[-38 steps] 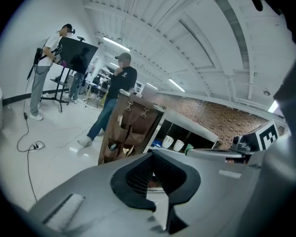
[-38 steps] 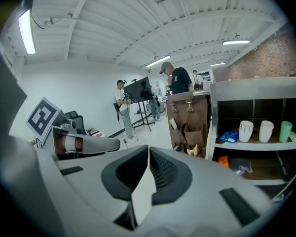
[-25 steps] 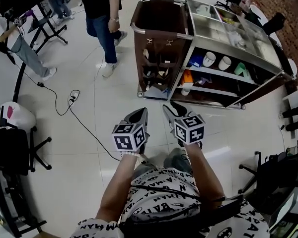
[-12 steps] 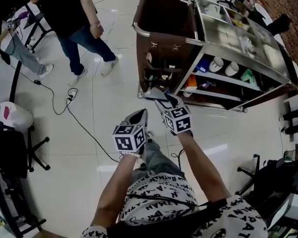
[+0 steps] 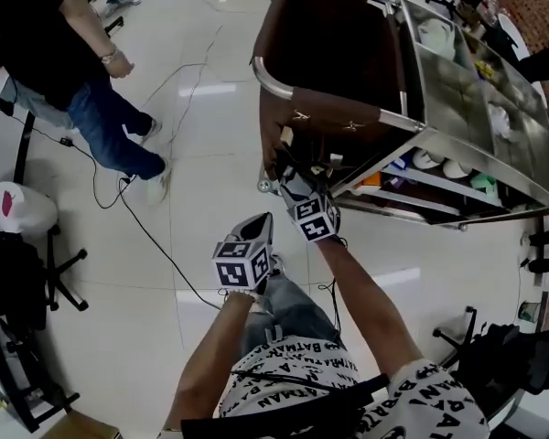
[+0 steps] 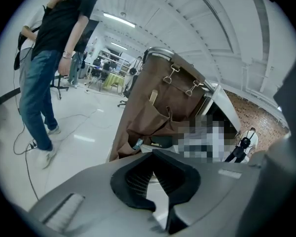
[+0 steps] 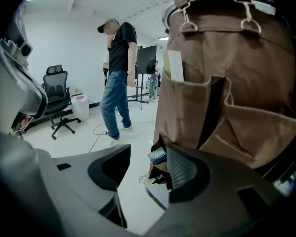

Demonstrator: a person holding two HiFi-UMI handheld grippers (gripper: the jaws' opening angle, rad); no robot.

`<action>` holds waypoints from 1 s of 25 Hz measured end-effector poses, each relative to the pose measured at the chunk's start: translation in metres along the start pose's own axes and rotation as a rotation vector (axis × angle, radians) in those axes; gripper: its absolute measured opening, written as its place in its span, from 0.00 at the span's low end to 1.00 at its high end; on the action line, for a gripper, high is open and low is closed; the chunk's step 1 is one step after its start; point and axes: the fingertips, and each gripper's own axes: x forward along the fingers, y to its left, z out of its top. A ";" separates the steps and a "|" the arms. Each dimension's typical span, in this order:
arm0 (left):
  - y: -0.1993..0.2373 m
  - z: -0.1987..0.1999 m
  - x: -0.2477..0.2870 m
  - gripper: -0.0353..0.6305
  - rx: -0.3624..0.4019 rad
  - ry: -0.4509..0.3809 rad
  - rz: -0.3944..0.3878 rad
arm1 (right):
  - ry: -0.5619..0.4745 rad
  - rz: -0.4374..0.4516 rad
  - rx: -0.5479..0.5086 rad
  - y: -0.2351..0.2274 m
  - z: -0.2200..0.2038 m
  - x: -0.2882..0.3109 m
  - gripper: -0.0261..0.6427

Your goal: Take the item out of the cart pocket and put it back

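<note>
1. Head view: right gripper (image 5: 288,174) is at the near end of the cart (image 5: 284,85); left gripper (image 5: 263,219) hangs nearer, to its left.
2. Left gripper view: jaws together, empty.
3. Right gripper view: jaws have just been opening, now wide, and grip nothing. The blue item (image 7: 158,156) sits in the low pocket (image 7: 158,171), so removal looks not yet begun.

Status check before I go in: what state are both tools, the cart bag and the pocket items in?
left tool: shut, empty.
right tool: open, jaws just been opening, nothing between them.
cart bag: hanging by its clips.
pale card: upright, sticking out of an upper pocket.
blue item: tucked low in the bag, not gripped.
</note>
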 end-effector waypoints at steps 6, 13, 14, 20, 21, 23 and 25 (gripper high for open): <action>0.021 -0.014 0.035 0.05 -0.047 0.041 0.018 | 0.068 0.009 -0.077 -0.011 -0.019 0.049 0.40; 0.031 -0.020 0.046 0.05 -0.065 0.060 0.026 | 0.100 0.013 -0.189 -0.013 -0.022 0.071 0.40; 0.033 -0.019 0.047 0.05 -0.068 0.060 0.029 | 0.108 0.016 -0.209 -0.013 -0.023 0.073 0.40; 0.036 -0.016 0.046 0.05 -0.078 0.051 0.037 | 0.156 0.027 -0.338 -0.011 -0.029 0.072 0.35; 0.035 -0.015 0.045 0.05 -0.079 0.048 0.037 | 0.148 0.023 -0.354 -0.010 -0.027 0.070 0.34; 0.034 -0.012 0.042 0.05 -0.078 0.041 0.036 | 0.122 0.014 -0.377 -0.009 -0.018 0.062 0.33; 0.030 -0.010 0.036 0.05 -0.076 0.035 0.034 | 0.097 0.002 -0.393 -0.006 -0.008 0.052 0.33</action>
